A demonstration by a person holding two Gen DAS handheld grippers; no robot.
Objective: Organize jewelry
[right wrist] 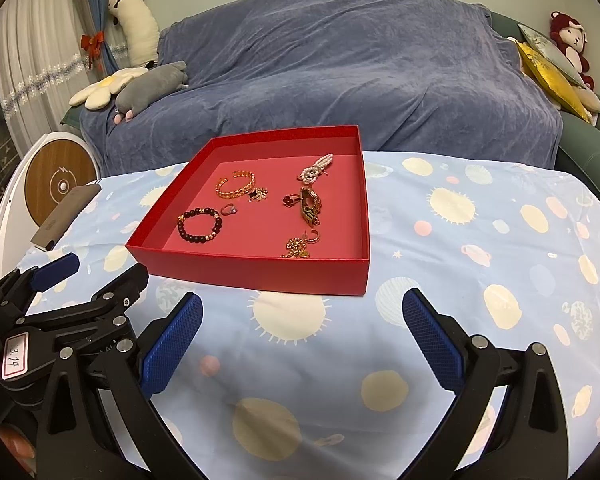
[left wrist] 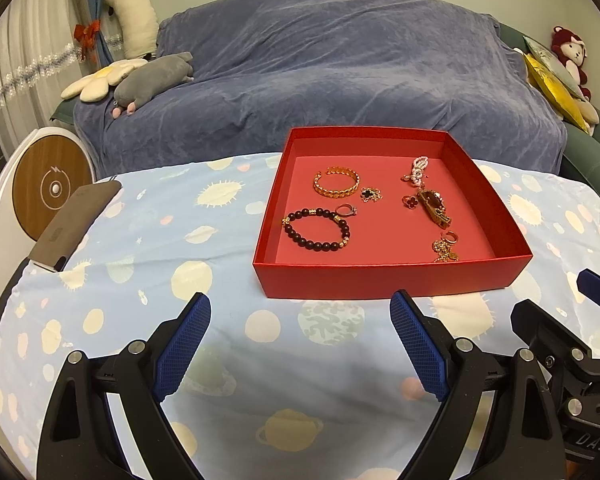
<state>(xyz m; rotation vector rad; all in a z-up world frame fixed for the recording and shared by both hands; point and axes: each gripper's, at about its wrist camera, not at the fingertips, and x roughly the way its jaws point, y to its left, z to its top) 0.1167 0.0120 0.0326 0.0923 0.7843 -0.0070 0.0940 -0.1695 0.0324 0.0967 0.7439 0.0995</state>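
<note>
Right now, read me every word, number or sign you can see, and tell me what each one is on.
"13.14": handwritten on a white tag on the left claw.
"DA": partial lettering on the right claw's body.
Lightning-bolt sign: on the round wooden disc.
Embossed mark on the grey case: too blurred to read.

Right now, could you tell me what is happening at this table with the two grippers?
A person is sorting jewelry with two handheld grippers. Both the left gripper and the right gripper hover open and empty over the planet-print tablecloth, short of the red tray. The pieces lie in the tray: a dark bead bracelet, a gold bangle, a watch, rings and a pearl piece.
</note>
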